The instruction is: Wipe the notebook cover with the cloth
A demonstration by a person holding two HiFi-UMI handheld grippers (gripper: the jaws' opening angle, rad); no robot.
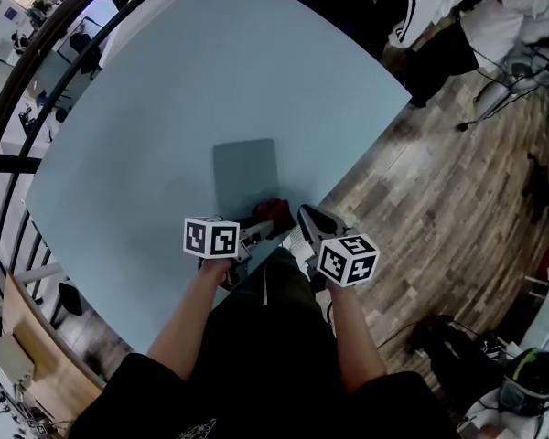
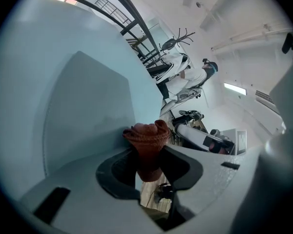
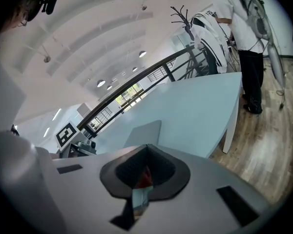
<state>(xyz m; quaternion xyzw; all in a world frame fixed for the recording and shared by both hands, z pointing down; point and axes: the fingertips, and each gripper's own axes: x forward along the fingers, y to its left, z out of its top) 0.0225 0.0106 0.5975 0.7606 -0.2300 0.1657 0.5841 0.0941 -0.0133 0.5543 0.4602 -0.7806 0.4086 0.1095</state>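
Pinching the crumpled red-brown woven cloth tight in the left gripper, right by the lower corner of the flat grey-blue notebook lying mid-frame on the pale blue table, likely getting ready to rub its cover, while holding the right gripper pressed together on nothing, off to the side.

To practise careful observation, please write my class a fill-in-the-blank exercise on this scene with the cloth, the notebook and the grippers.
1. The left gripper has its fingers shut on a cloth coloured ____.
2. The notebook lies flat on the ____.
3. The floor is made of ____ planks.

Missing words: red; table; wooden.
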